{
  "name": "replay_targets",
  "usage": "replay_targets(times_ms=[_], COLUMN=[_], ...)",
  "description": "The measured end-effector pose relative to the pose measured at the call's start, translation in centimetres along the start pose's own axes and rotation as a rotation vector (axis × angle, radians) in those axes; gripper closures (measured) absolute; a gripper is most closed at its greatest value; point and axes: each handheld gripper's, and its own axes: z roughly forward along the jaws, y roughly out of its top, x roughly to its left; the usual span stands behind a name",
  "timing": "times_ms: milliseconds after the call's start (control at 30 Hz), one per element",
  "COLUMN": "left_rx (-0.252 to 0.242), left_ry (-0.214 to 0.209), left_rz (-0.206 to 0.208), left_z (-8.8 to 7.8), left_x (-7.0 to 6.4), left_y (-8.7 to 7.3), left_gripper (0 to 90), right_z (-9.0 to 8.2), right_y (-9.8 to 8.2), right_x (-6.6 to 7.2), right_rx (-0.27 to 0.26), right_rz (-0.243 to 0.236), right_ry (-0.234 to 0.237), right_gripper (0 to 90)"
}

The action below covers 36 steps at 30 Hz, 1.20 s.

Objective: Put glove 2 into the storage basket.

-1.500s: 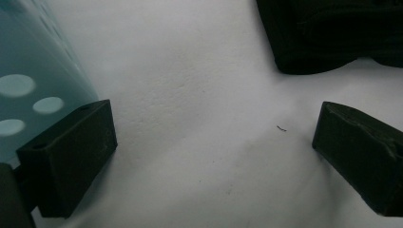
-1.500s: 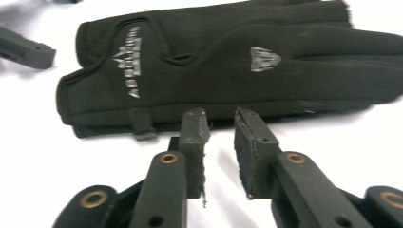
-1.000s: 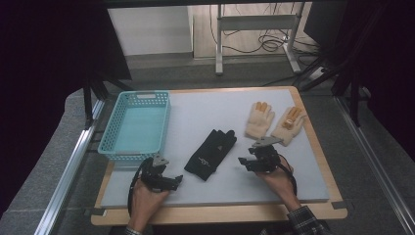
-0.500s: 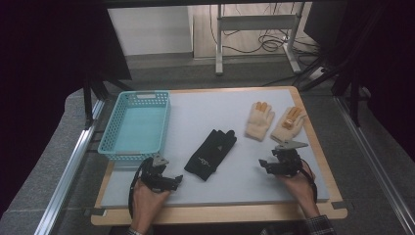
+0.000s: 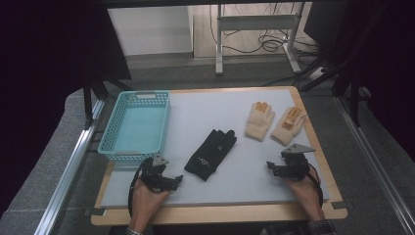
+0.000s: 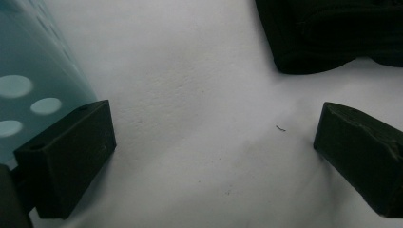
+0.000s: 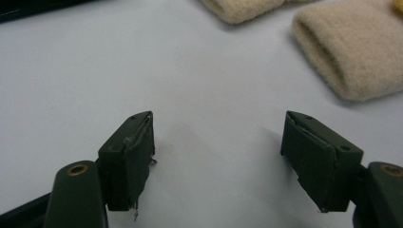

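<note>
The room is dim around a lit tabletop (image 5: pixel 230 105) — a pale grey mat on a wooden board, with dark drapes at both sides, a metal stand and loose cables on the floor beyond. At the left stands a turquoise basket (image 5: pixel 135 125) with nothing in it, its perforated wall just beside the left tool (image 5: pixel 169 180), whose jaws stand wide apart over bare mat with nothing between them. Just right of that tool lies the black glove (image 5: pixel 211 153), flat, cuff toward the person, close to the left tool but not touched by it. Farther right, near the far edge, two beige gloves with orange fingertips lie side by side: the left beige glove (image 5: pixel 259 120) and the right beige glove (image 5: pixel 288 126). Below them sits the right tool (image 5: pixel 273 169); its jaws have just been opening, stand apart and hold nothing, with the beige cuffs close ahead.

What could go wrong, to my eye: a glove is limp, so a pinch taken too shallow may catch only the top layer and let it slide out on the way to the basket. The beige pair lie so close that a wide grab could drag both — and the basket, being light, might skid if bumped.
</note>
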Motion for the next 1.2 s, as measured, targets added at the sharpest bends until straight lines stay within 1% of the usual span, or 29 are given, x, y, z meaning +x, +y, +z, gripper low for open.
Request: replay_targets(times_ms=[300,400,433,500,567,633,700,833,967,1100,1200], left_rx=[-0.004,0.006,0.006,-0.006,-0.012,-0.008,-0.008,-0.012,-0.019,-0.016,0.000], left_ry=[0.005,0.011,0.000,-0.036,-0.054,-0.078,-0.090,-0.103,-0.112,-0.124,-0.129], left_rz=[-0.001,-0.008,-0.003,-0.015,-0.010,-0.019,-0.014,0.005,0.032,0.072,0.089], left_z=[-0.1,-0.2,-0.3,-0.5,-0.7,-0.7,-0.7,-0.5,-0.2,0.4,1.2], left_x=[0.0,-0.2,-0.2,-0.4,-0.7,-0.9,-1.2,-2.2,-3.3,-4.3,-5.1], left_y=[0.0,0.1,0.2,0.5,0.8,1.3,1.7,3.0,4.3,6.3,8.1], left_gripper=[1.3,2.6,3.2,4.1,4.0,3.3,2.9,2.1,2.0,1.1,0.6], right_z=[0.0,0.0,0.0,0.0,0.0,0.0,0.0,0.0,0.0,0.0,0.0], right_y=[0.0,0.0,0.0,0.0,0.0,0.0,0.0,0.0,0.0,-0.1,-0.1], right_x=[0.0,0.0,0.0,0.0,0.0,0.0,0.0,0.0,0.1,0.0,0.0], right_rx=[-0.003,-0.003,-0.002,-0.002,-0.002,-0.002,-0.002,-0.002,-0.002,-0.003,-0.002], right_rz=[-0.002,-0.003,-0.003,-0.003,-0.003,-0.003,-0.004,-0.004,-0.004,-0.003,-0.003], right_ry=[-0.003,-0.003,-0.004,-0.004,-0.004,-0.004,-0.005,-0.005,-0.006,-0.006,-0.006], right_gripper=[26.3,26.2,26.2,26.2,26.2,26.2,26.1,26.0,25.9,25.9,25.9])
